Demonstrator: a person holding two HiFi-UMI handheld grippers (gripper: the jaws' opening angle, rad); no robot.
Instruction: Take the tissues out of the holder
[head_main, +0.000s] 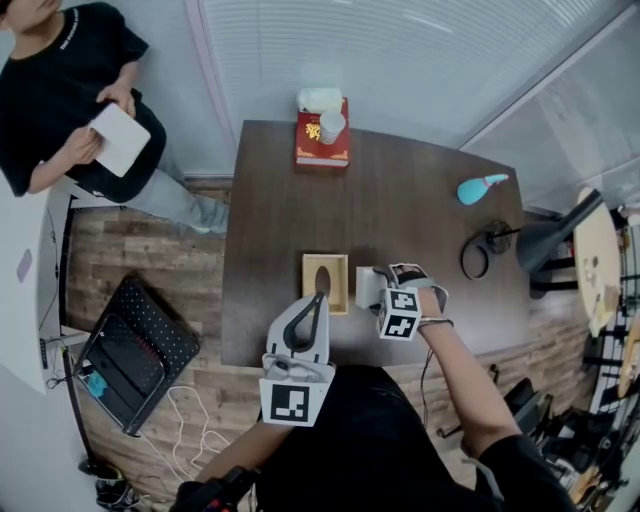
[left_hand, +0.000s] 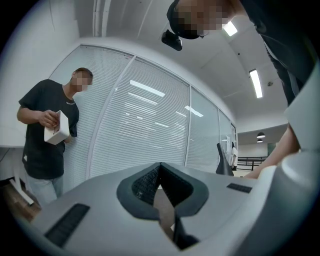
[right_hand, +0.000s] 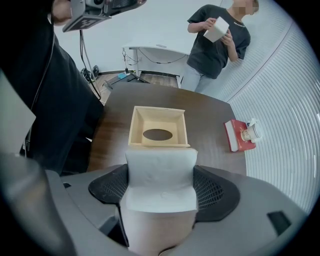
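Open tabletop (head_main: 400, 200) between holder (head_main: 338, 275) and red box (head_main: 315, 148); lamp (head_main: 555, 235) rightward.

The tissues (right_hand: 159, 192), a white folded stack with its top sheet curled over, are clamped between the right gripper's (right_hand: 160, 172) jaws. The holder (right_hand: 158, 127) is a pale, square wooden box with an oval slot in its floor. It lies open side up and empty, just ahead of those jaws and under the left gripper's (head_main: 321, 296) tips.
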